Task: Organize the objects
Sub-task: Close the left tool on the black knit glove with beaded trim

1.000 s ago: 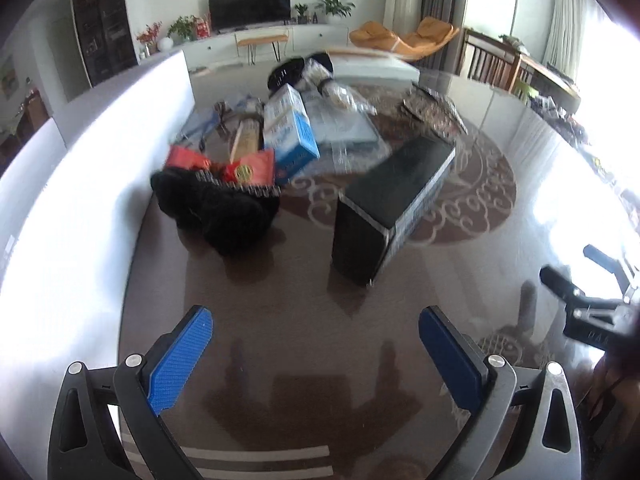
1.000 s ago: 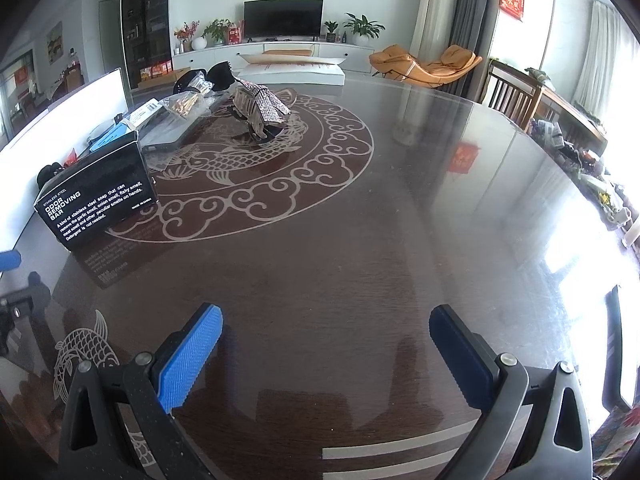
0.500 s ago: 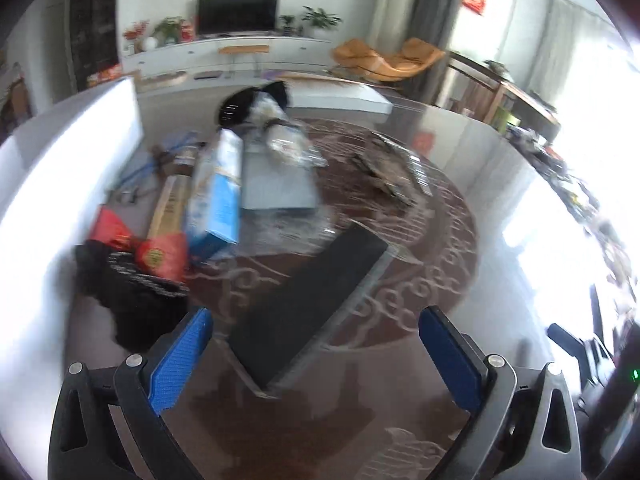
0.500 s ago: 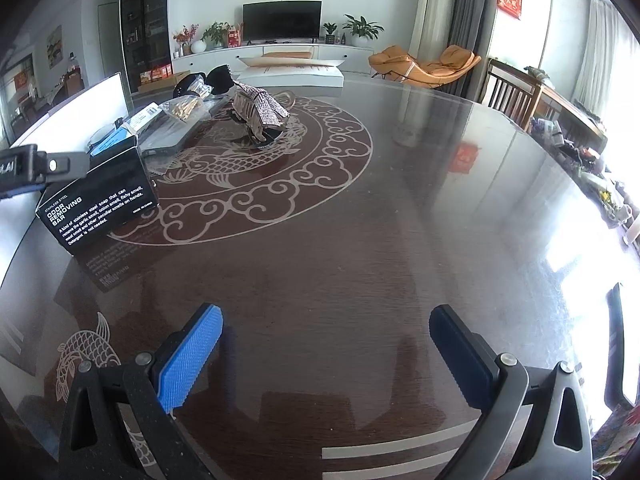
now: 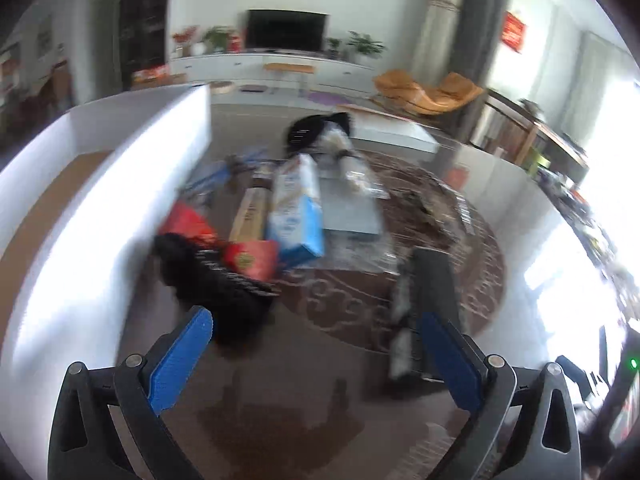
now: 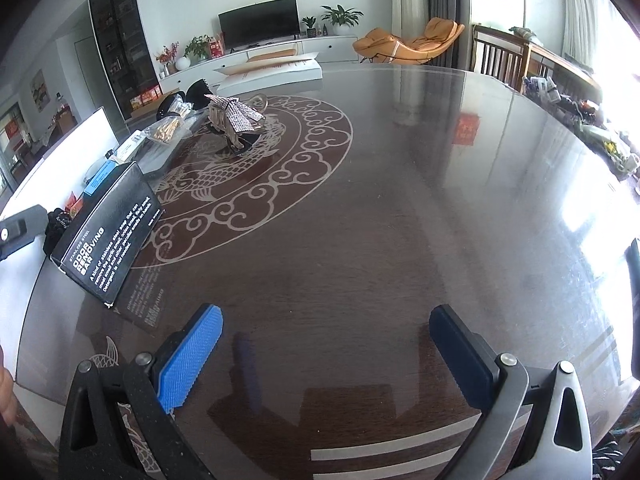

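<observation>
Motion blur smears the black box [image 5: 434, 296] beside the left gripper [image 5: 316, 354].

Both grippers' fingers [image 5: 182, 362] [image 6: 190, 354] wide apart

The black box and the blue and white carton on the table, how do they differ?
The black box is dark with white lettering; the carton is pale blue and white. The black box stands apart near the left gripper; the carton sits packed among other things. Both are rectangular packages on the table.
</observation>
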Motion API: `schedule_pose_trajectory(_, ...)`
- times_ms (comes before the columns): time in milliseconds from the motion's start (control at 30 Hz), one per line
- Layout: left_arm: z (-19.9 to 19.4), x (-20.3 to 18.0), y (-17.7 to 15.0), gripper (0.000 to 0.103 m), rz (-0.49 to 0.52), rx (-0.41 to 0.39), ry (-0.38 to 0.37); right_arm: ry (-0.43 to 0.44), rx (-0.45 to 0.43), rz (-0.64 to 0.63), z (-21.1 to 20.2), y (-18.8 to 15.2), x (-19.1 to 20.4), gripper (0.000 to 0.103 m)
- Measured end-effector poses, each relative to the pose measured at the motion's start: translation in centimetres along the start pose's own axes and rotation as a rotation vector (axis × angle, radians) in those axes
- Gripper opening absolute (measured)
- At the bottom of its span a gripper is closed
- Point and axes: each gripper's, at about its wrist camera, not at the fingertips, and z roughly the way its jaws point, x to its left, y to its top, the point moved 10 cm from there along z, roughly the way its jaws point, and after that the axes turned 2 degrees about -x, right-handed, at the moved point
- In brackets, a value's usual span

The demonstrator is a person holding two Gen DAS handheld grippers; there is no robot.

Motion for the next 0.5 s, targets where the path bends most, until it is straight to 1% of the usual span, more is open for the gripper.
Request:
schedule_pose_trajectory(33,0.8,1.6,0.0,0.103,-0.049,0.027,0.038,-0.002,0.0,-0.006,0.0,0.0,0.1,0.103)
schedule_pose_trajectory(100,2.7,3.8,-0.5,0.103,-0.141,0.087,0.06,-0.01,-0.002,-0.022,0.0,-0.1,0.2,0.103)
schedule_pose_trajectory(167,4.4,4.9,-1.0,0.103,-0.179,0.12,0.094,-0.017,-0.005,-0.036,0.0,-0.2,0.4,0.103)
schedule_pose_trajectory(267,5.8,5.5,-2.2,0.103,-0.203,0.146,0.14,-0.023,-0.012,-0.048,-0.1,-0.1,0.5,0.103)
schedule_pose_trajectory(333,6.3,5.6,-2.0,0.103,-0.172,0.122,0.185,-0.025,-0.016,-0.053,-0.1,-0.1,0.6,0.103)
schedule_pose_trajectory(433,6.8,5.1,-2.0,0.103,-0.116,0.119,0.195,-0.025,-0.014,-0.056,-0.1,-0.1,0.6,0.103)
schedule_pose_trajectory(467,6.8,4.8,-1.9,0.096,-0.096,0.11,0.184,-0.024,-0.013,-0.055,-0.1,-0.1,0.6,0.103)
schedule_pose_trajectory(500,6.3,4.3,-2.0,0.089,-0.065,0.099,0.19,-0.024,-0.012,-0.054,-0.1,-0.1,0.6,0.103)
